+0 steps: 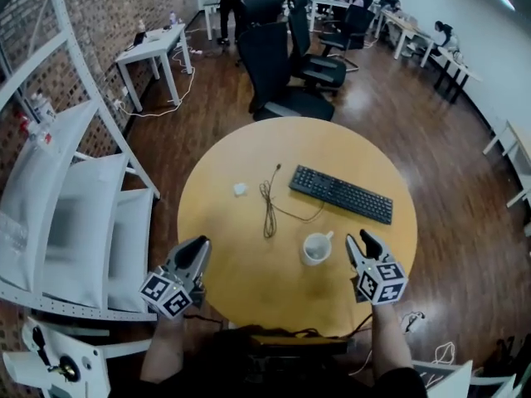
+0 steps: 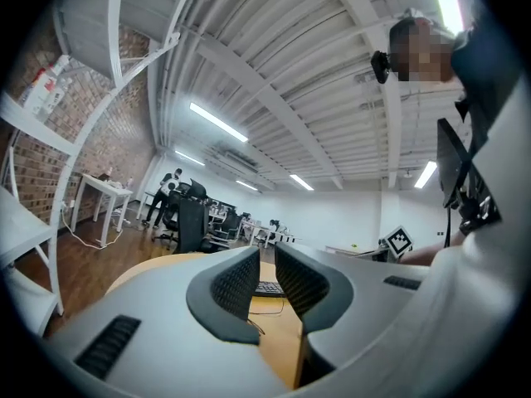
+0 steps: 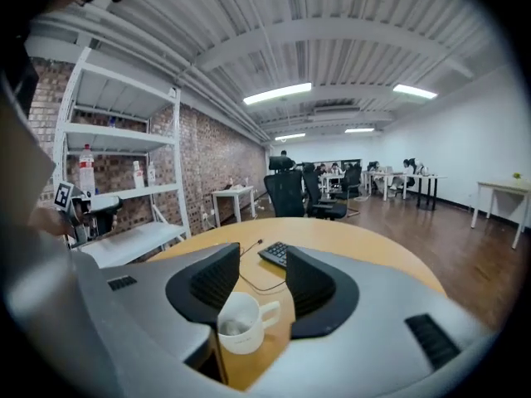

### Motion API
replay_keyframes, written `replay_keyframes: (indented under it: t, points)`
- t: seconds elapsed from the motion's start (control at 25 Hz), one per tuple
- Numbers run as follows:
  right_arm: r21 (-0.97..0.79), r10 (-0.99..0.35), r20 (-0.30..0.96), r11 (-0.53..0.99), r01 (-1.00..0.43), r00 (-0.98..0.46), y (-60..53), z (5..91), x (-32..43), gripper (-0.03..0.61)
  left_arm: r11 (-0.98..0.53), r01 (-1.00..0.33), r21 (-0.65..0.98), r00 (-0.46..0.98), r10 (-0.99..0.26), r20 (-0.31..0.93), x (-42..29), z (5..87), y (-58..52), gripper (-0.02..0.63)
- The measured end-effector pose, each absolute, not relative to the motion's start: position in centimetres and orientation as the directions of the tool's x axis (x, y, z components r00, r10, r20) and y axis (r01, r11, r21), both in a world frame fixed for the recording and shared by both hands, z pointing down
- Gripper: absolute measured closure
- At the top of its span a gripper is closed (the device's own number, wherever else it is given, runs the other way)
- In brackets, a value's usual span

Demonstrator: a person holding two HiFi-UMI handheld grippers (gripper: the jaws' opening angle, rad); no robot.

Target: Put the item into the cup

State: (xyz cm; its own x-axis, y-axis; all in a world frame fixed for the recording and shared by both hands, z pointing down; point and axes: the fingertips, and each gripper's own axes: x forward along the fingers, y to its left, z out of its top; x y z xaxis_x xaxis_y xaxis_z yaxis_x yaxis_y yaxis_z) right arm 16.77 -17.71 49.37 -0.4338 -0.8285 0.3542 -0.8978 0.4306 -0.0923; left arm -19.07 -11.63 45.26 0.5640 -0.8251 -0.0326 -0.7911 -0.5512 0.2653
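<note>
A white cup [image 1: 316, 248] stands on the round yellow table [image 1: 241, 276], its handle turned toward the keyboard. Something pale seems to lie inside it, though I cannot make out what. A small white item [image 1: 240, 189] lies on the table's left part, well away from the cup. My right gripper [image 1: 362, 239] hovers just right of the cup. In the right gripper view the cup [image 3: 241, 323] sits low beyond my right gripper [image 3: 263, 259], whose jaws stand apart and empty. My left gripper [image 1: 197, 249] is over the table's near-left edge. In its own view my left gripper [image 2: 267, 259] shows a narrow empty gap.
A black keyboard [image 1: 341, 194] lies behind the cup, and a thin cable [image 1: 269, 206] loops beside it. Black office chairs [image 1: 282, 65] stand beyond the table. A white shelf unit [image 1: 75, 197] is close on the left. People sit at desks far back.
</note>
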Motion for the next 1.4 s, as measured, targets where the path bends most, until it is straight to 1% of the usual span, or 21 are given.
replay_keyframes:
  t: [0.16, 0.2, 0.32, 0.44, 0.52, 0.6, 0.68, 0.76, 0.88, 1.04, 1.4]
  points:
    - [-0.074, -0.907, 0.244, 0.337, -0.939, -0.345, -15.4, 45.6, 20.1, 0.448, -0.617, -0.749, 0.24, 0.63, -0.776, -0.031, -16.1, 44.9, -13.6, 0.561]
    - [-0.076, -0.923, 0.22, 0.308, -0.948, -0.317, -14.8, 44.8, 21.0, 0.448, -0.629, -0.742, 0.233, 0.642, -0.766, -0.025, -15.4, 44.8, -14.1, 0.561]
    - [-0.115, -0.959, 0.162, 0.217, -0.969, -0.233, -12.8, 43.5, 24.1, 0.476, -0.659, -0.718, 0.222, 0.673, -0.739, -0.017, -13.5, 44.5, -15.0, 0.561]
    - [-0.156, -0.973, 0.144, 0.158, -0.975, -0.181, -11.5, 43.9, 26.2, 0.497, -0.691, -0.691, 0.212, 0.702, -0.712, -0.03, -12.3, 43.9, -15.4, 0.561]
    - [-0.168, -0.975, 0.146, 0.14, -0.976, -0.165, -11.3, 44.5, 26.8, 0.509, -0.687, -0.703, 0.181, 0.697, -0.717, -0.014, -12.1, 43.8, -15.7, 0.561]
    - [-0.167, -0.976, 0.159, 0.124, -0.978, -0.151, -10.9, 44.6, 26.9, 0.521, -0.678, -0.709, 0.194, 0.69, -0.724, -0.007, -12.1, 43.9, -15.5, 0.561]
    - [-0.164, -0.976, 0.166, 0.116, -0.98, -0.143, -10.5, 44.4, 26.8, 0.546, -0.677, -0.701, 0.222, 0.692, -0.722, -0.016, -12.1, 43.8, -15.3, 0.561]
    - [-0.172, -0.975, 0.164, 0.121, -0.978, -0.15, -10.6, 44.7, 26.7, 0.548, -0.682, -0.698, 0.218, 0.698, -0.716, -0.009, -12.0, 43.8, -15.2, 0.561]
    - [-0.179, -0.972, 0.17, 0.133, -0.975, -0.164, -10.8, 45.5, 26.7, 0.566, -0.671, -0.705, 0.23, 0.69, -0.724, 0.004, -12.4, 44.1, -15.0, 0.561]
    - [-0.177, -0.969, 0.169, 0.15, -0.973, -0.18, -11.2, 45.7, 26.2, 0.568, -0.636, -0.721, 0.276, 0.659, -0.752, -0.011, -13.6, 44.4, -14.7, 0.561]
    - [-0.216, -0.951, 0.166, 0.223, -0.951, -0.261, -12.8, 46.7, 24.0, 0.569, -0.6, -0.747, 0.285, 0.624, -0.781, -0.008, -15.3, 45.1, -14.9, 0.561]
